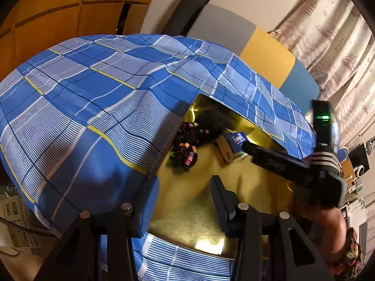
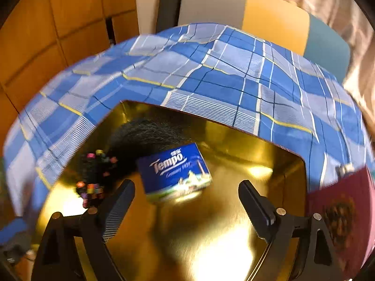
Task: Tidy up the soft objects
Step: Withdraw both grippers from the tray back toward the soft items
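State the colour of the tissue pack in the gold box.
Dark blue with white lettering: tissue pack, clearest in the right wrist view.

Wooden wardrobe (image 1: pixel 58 11); patterned curtain (image 1: pixel 339 35)

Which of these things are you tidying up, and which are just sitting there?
Being tidied: the Tempo tissue pack, the black furry thing, the dark bundle with coloured bands, all in the gold tray.

Just sitting there: the blue checked cloth, the dark red booklet, the curtain.
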{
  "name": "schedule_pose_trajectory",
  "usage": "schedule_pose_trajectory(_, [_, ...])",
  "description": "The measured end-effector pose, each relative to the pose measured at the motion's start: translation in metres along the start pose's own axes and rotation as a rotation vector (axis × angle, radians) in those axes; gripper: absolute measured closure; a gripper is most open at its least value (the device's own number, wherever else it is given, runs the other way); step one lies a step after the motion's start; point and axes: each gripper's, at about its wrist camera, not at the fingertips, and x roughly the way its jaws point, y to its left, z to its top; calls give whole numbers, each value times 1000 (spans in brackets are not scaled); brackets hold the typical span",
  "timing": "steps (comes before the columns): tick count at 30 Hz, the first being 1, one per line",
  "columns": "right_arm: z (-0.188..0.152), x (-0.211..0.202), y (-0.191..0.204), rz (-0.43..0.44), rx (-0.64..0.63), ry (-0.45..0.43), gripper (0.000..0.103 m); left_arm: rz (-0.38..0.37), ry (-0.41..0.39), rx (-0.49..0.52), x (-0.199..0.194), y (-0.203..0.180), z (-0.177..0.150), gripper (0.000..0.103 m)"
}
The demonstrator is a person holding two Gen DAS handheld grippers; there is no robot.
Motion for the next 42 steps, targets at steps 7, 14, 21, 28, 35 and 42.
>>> schedule_pose_trajectory(7, [-27,-70,-5,67,29,-115,11,-20,-15,68,-6,-20,-8,58])
schedule_pose_trajectory(14, [-59,-146,-34,45,55,-277,8,-57,-28,149,-14,-47,-22,58])
schedule_pose_trajectory(21, [-99,-199,-86,-76,141,-375,5,-115,-21,241,-19,-77,-41,58])
schedule_pose_trajectory(28, [-143,-208,-147,-155,304,-345,4,-154,38,316,-11,-101,-66,57])
schedule_pose_trajectory(35, [-210,-183,-224,-243,526,-194,4,-212,86,402,-7,-130,-94,57])
schedule_pose_trajectory(42, [-278,-170,-302,-264,831,-107,4,-259,108,509,-6,-168,-117,57])
